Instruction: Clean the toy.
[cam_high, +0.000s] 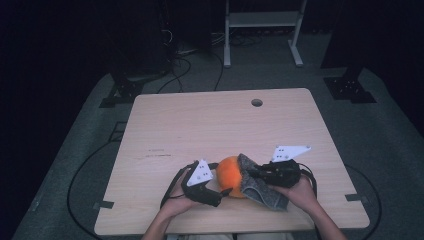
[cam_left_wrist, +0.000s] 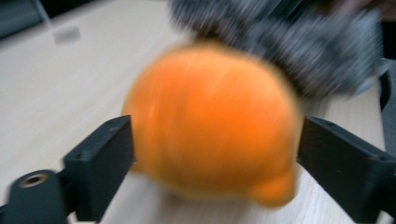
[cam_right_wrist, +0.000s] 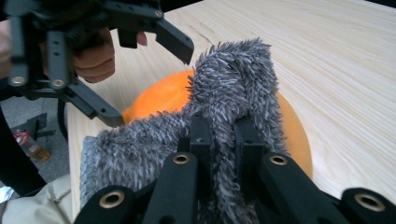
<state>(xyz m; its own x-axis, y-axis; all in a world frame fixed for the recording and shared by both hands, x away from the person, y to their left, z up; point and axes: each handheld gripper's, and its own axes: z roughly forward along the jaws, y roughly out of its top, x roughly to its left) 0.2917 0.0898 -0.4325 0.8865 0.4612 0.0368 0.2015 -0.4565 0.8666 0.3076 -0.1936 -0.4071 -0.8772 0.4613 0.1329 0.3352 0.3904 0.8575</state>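
Gripper L (cam_left_wrist: 212, 154): jaws spread, straddling orange ball (cam_left_wrist: 210, 121), not pinching.
Gripper R (cam_right_wrist: 223, 140): clamping grey cloth (cam_right_wrist: 233, 88).
Cloth: draping over ball on counter (cam_high: 215, 120).

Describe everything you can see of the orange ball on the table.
The orange ball is round, matte and soft-looking, with a small nub low on one side in the left gripper view. It rests on the wooden table near the person's edge. A grey fuzzy cloth, pinched by the right gripper, drapes over its far side. The left gripper straddles it, fingers wide apart at its flanks; contact cannot be judged through the blur.
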